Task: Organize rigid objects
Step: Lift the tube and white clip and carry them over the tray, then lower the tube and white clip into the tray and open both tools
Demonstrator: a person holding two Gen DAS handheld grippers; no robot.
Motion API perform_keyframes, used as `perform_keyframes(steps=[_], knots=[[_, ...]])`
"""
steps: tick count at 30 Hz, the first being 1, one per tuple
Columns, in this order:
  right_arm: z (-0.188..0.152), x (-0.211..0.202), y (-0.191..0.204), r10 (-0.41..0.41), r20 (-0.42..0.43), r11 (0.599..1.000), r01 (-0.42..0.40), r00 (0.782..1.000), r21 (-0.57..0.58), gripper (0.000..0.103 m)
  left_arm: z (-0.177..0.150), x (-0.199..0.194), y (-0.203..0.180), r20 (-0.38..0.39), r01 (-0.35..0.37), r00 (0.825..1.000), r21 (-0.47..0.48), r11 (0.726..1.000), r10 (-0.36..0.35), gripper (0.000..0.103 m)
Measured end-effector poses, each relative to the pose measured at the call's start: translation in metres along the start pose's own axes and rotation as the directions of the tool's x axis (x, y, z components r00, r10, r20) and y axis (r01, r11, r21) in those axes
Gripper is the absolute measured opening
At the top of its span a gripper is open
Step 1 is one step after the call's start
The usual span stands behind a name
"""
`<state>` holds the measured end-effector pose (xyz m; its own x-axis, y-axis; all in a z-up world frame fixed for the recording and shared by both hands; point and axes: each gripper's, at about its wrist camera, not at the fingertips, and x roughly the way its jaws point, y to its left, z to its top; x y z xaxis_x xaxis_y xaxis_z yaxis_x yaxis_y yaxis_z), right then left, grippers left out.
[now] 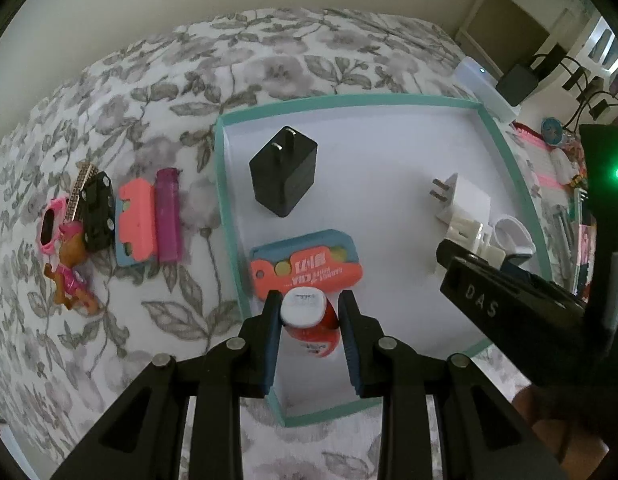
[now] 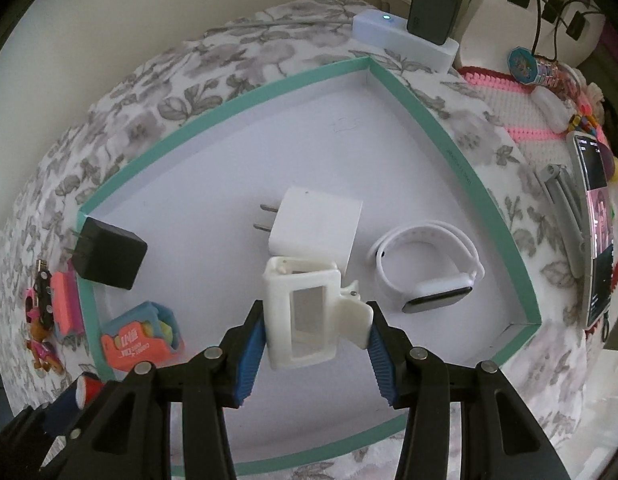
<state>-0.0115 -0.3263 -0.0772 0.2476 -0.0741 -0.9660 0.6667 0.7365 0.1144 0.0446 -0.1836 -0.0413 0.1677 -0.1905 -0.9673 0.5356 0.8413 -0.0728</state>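
A teal-rimmed white tray [image 1: 225, 184] lies on a floral bedspread. In it are a black charger [image 1: 283, 172], a white charger [image 1: 463, 200] and an orange-and-blue case [image 1: 309, 266]. My left gripper [image 1: 309, 310] points down over the tray's near left part, shut on a small red bottle [image 1: 319, 336] with a white cap. My right gripper [image 2: 315, 322] hangs over the tray's middle, shut on a white plastic clip case [image 2: 305, 312]. Under it lie the white charger [image 2: 313, 228] and a white smartwatch [image 2: 429, 284]. The right view also shows the black charger [image 2: 109, 260].
Left of the tray lie a purple lighter [image 1: 167, 216], a coral-and-blue piece [image 1: 135, 224], a black toy car [image 1: 97, 212], a pink toy watch [image 1: 49, 228] and a dog figure [image 1: 69, 276]. Beyond the tray sit a white power strip [image 2: 405, 36], a pink block plate [image 2: 521, 120] and a phone [image 2: 597, 232].
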Motion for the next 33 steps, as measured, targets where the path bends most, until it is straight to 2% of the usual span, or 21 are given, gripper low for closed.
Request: perform_keyframes(steps=[5, 9, 19, 20, 22, 23, 28, 31, 33], knots=[[0.0, 0.001, 0.002, -0.005, -0.001, 1.0, 0.005, 1.0, -0.006, 0.052, 0.002, 0.018, -0.003, -0.019, -0.019, 1.0, 0.005, 1.0, 0.019, 0.03], [-0.001, 0.004, 0.001, -0.001, -0.01, 1.0, 0.001, 1.0, -0.005, 0.053, 0.003, 0.017, -0.007, 0.008, -0.056, 0.998, 0.031, 0.998, 0.055, 0.03], [-0.002, 0.008, 0.004, -0.014, -0.028, 1.0, 0.014, 1.0, -0.017, 0.053, 0.004, 0.016, -0.005, -0.01, -0.035, 0.999, 0.011, 0.999, 0.035, 0.031], [-0.002, 0.006, 0.004, -0.013, -0.023, 1.0, 0.012, 1.0, -0.019, 0.053, 0.004, 0.014, -0.004, -0.009, -0.031, 0.999, 0.007, 0.999, 0.031, 0.035], [0.002, -0.001, 0.008, -0.009, -0.002, 1.0, 0.008, 1.0, -0.03, 0.057, 0.004, 0.01, -0.002, -0.004, -0.023, 1.0, 0.002, 1.0, 0.023, 0.048], [0.003, -0.005, 0.011, -0.01, 0.011, 0.999, 0.011, 1.0, -0.036, 0.061, 0.004, 0.008, -0.001, -0.001, -0.02, 1.0, -0.002, 1.0, 0.02, 0.055], [0.006, -0.025, 0.017, -0.004, 0.076, 0.998, 0.008, 0.997, -0.056, 0.063, 0.006, -0.009, 0.005, 0.035, -0.005, 0.999, -0.028, 1.0, 0.006, 0.056], [0.01, -0.035, 0.018, 0.002, 0.109, 0.998, 0.005, 0.994, -0.057, 0.063, 0.008, -0.021, 0.011, 0.071, -0.012, 0.997, -0.045, 0.999, 0.015, 0.063], [0.012, -0.039, 0.019, 0.009, 0.128, 0.999, -0.002, 0.992, -0.054, 0.063, 0.009, -0.028, 0.016, 0.093, -0.029, 0.995, -0.066, 0.997, 0.035, 0.064]])
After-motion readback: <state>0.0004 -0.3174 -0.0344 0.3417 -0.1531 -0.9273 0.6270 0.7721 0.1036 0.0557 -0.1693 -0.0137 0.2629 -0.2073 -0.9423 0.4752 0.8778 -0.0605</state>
